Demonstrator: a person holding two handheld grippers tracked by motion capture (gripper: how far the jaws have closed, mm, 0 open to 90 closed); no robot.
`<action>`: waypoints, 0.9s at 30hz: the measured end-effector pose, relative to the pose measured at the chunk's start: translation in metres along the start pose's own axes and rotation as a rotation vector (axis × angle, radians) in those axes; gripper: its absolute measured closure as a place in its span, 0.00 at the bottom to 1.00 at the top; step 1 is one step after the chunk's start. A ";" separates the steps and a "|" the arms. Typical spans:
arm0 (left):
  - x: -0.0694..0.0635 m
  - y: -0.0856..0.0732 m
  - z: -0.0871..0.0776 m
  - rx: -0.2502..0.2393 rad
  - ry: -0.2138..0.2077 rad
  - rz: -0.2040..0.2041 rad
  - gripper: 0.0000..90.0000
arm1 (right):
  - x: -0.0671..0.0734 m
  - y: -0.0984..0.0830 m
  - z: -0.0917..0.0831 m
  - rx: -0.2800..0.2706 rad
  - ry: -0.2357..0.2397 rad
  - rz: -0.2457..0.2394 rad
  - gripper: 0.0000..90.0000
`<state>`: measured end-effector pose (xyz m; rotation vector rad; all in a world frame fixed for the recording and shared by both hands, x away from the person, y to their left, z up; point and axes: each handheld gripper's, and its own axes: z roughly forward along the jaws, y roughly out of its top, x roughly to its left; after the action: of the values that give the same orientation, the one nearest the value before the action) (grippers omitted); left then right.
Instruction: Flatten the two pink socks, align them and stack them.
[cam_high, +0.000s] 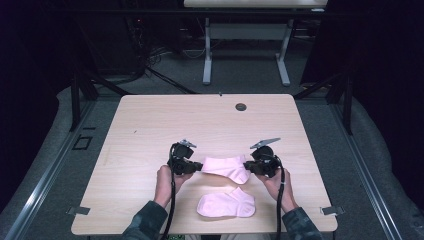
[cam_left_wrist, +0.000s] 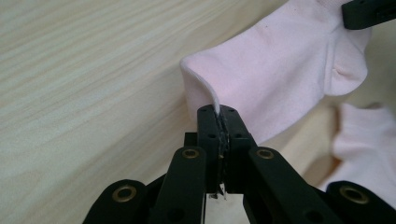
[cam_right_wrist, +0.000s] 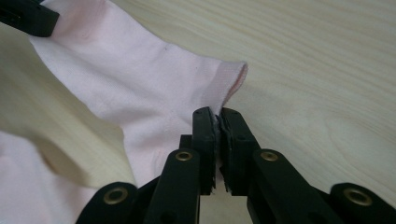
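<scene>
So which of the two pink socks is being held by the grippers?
The farther sock, stretched between the left gripper and right gripper, each shut on one end. The nearer sock lies untouched by the table's front edge.

light: bright on table, surroundings dark | shadows: soft | focus: gripper views sharp, high view soft

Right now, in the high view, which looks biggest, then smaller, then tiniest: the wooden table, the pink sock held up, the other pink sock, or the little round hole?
1. Wooden table, by far.
2. Held pink sock and lying pink sock: alike, no ranking.
3. Round hole, smallest.
</scene>
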<state>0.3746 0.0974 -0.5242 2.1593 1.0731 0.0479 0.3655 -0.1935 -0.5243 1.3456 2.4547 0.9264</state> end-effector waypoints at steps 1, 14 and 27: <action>-0.004 -0.002 -0.008 -0.020 -0.011 0.004 0.98 | 0.002 0.000 -0.009 -0.011 0.009 0.001 0.94; -0.066 -0.067 -0.037 -0.073 -0.146 0.008 0.98 | 0.036 -0.046 -0.057 0.025 0.019 -0.070 0.94; -0.065 -0.092 -0.017 0.024 0.013 0.047 0.95 | 0.043 -0.077 -0.019 0.090 0.006 -0.094 0.93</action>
<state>0.2635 0.0980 -0.5508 2.2090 1.0349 0.0715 0.2796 -0.1967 -0.5506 1.2437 2.5682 0.8080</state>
